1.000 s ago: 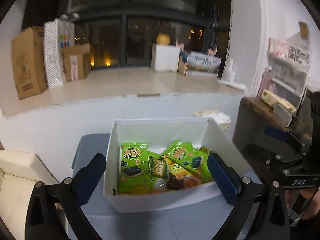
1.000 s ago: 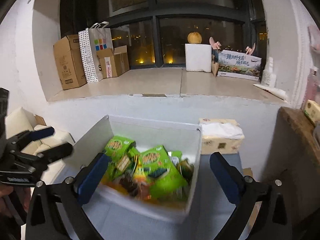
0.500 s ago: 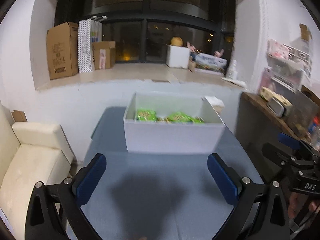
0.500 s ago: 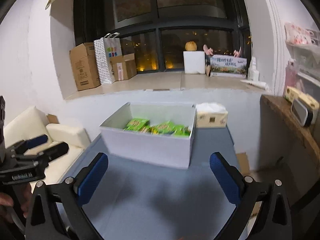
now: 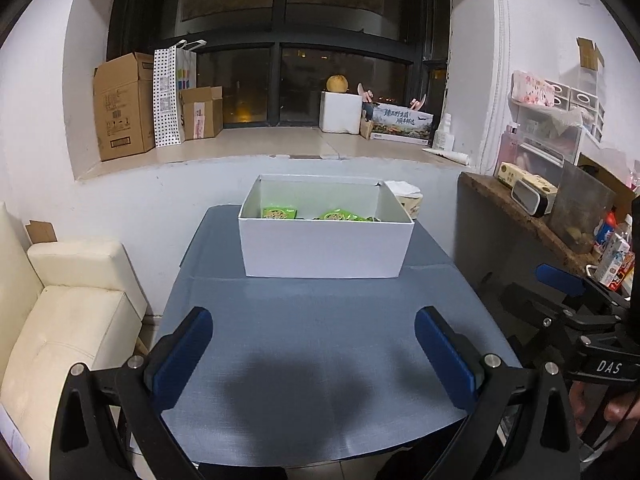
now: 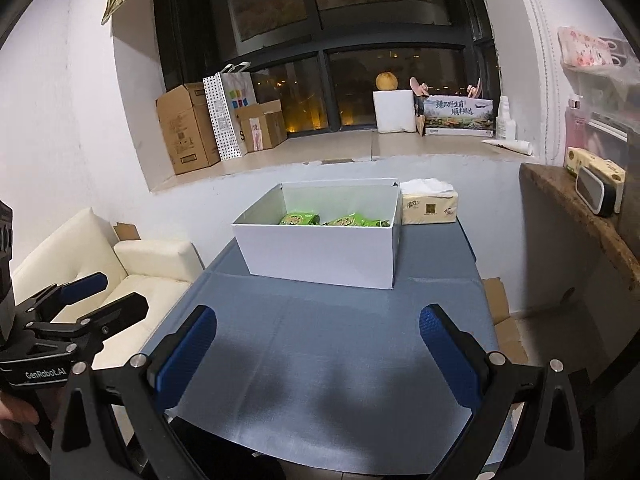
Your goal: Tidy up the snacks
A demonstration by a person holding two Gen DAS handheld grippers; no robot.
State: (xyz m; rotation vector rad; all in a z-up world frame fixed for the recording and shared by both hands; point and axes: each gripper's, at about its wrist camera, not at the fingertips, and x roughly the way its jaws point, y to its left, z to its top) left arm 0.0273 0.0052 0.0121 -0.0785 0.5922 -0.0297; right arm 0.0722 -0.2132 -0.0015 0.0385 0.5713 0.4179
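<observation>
Left gripper: jaws spread wide, nothing between them — held low over the near end of the blue table, well short of the white box.
Right gripper: also spread wide and empty, likewise near the table's front edge, facing the box's front right corner.
Snack packets: green bags lying inside the white box, only their tops showing above its front wall.
Tissue pack: just beside the box, at its far right corner.
Just changed: a second ago both cameras looked down into the box from close above the packets; half a second ago they were partway back; now both grippers have drawn further away, and the box sits small at the table's far end.
Meaning for the task: no packet lies on the bare table, so the snacks look gathered — my judgement is that the sorting is finished or nearly so.
Unchanged: the box and the tissue pack seem to be where they were.
</observation>
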